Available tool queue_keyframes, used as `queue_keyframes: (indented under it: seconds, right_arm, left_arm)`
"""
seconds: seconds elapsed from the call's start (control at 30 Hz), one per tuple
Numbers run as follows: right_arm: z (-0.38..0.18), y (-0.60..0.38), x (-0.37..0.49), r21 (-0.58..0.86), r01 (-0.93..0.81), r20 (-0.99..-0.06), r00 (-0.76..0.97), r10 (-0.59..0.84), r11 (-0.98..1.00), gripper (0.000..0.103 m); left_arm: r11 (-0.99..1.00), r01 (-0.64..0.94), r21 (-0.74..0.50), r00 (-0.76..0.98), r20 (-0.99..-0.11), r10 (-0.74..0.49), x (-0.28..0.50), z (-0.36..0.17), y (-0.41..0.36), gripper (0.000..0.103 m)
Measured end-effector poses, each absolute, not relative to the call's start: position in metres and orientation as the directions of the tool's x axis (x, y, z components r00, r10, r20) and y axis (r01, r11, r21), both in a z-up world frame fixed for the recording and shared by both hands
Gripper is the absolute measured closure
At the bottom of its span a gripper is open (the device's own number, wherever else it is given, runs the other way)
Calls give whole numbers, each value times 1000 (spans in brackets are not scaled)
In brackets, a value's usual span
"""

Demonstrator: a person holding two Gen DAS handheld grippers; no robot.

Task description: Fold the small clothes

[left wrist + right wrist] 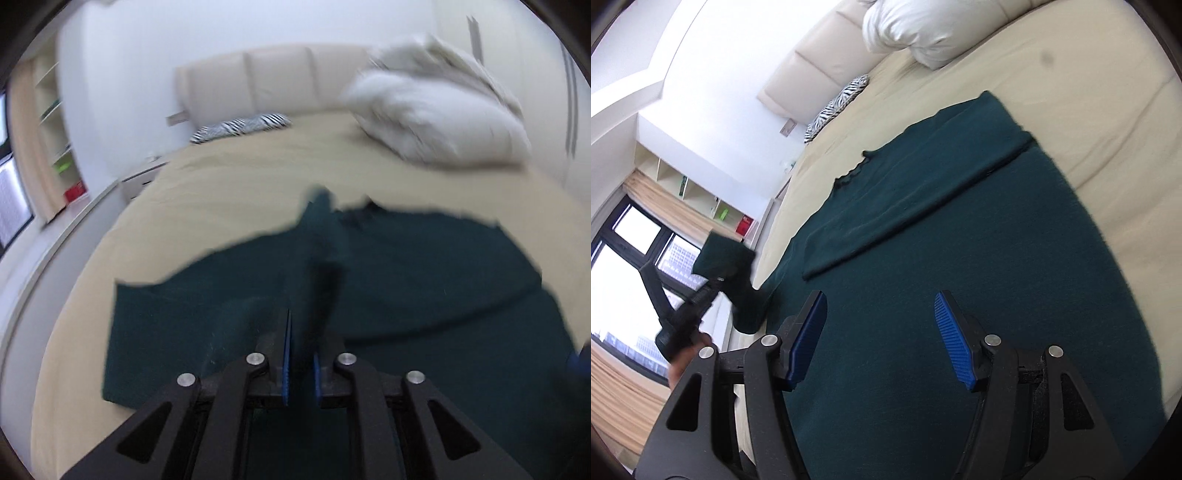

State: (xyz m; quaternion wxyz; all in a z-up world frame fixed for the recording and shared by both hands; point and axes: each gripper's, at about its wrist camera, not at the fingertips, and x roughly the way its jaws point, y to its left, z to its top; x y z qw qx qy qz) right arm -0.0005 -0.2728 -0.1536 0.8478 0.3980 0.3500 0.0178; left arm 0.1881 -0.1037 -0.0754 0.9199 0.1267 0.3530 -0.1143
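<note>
Left wrist view. Item nearest: left gripper, black frame, blue pads; jaws pressed nearly together, pinching a fold of the dark green garment, which rises between them as a ridge. The picture is smeared. The garment's body lies spread on the beige bed. Beyond: white pillow, zebra-striped cushion, padded headboard.

Right wrist view. Item nearest: right gripper; jaws spread, nothing between them, hovering above the garment. One sleeve lies folded across the body. At left the left gripper holds the other sleeve's end lifted off the bed, a hand behind it. Shelving with green and red items; window.

Step in hand, judged: bringing the second sleeve over the body. Done well, the sleeve is carried taut, laid parallel to the first, and released only once flat; the free gripper could pin the body against dragging.

Writing: none legible on garment, grippers or shelf items.
</note>
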Motion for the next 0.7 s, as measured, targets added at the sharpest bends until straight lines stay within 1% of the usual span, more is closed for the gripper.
queue_keyframes:
  seconds: [0.07, 0.1, 0.13, 0.17, 0.23, 0.27, 0.3, 0.43, 0.53, 0.6, 0.63, 0.7]
  right_arm:
    - [-156, -283, -1, 683, 264, -590, 749, 302, 681, 42]
    - [-157, -285, 0, 681, 269, -597, 743, 302, 681, 42]
    - [-159, -288, 2, 680, 273, -603, 736, 307, 680, 42]
    - [-162, -290, 5, 681, 278, -610, 727, 315, 677, 42]
    - [-165, -289, 14, 687, 283, -618, 711, 334, 669, 35]
    - [-167, -288, 21, 696, 275, -613, 709, 349, 663, 32]
    - [-166, -284, 28, 706, 262, -604, 707, 367, 657, 31]
    - [-163, -254, 76, 753, 159, -557, 671, 489, 638, 31]
    - [-173, -230, 119, 771, 145, -562, 613, 555, 620, 31]
    - [-185, -217, 143, 776, 176, -581, 573, 578, 606, 31]
    - [-189, -210, 153, 774, 181, -590, 553, 588, 607, 32]
    - [-195, -197, 168, 743, 198, -632, 523, 573, 639, 43]
  left_arm:
    - [931, 319, 175, 689, -718, -101, 182, -100, -118, 78]
    - [932, 319, 173, 671, -736, -93, 179, -109, -120, 75]
    - [934, 315, 167, 656, -750, -87, 175, -115, -119, 66]
    - [938, 306, 159, 648, -757, -83, 172, -116, -119, 50]
    - [952, 278, 127, 645, -759, -88, 160, -113, -106, 32]
    - [956, 276, 101, 646, -756, -106, 154, -110, -100, 30]
    - [957, 280, 78, 640, -758, -126, 146, -108, -95, 30]
    - [961, 271, 50, 627, -767, -137, 120, -117, -65, 30]
    - [977, 211, -10, 641, -754, -146, 122, -114, -38, 30]
    - [983, 168, -70, 644, -748, -163, 121, -113, -19, 30]
    - [984, 155, -92, 644, -746, -171, 121, -114, -13, 30]
    - [982, 130, -136, 634, -750, -188, 123, -119, 0, 30]
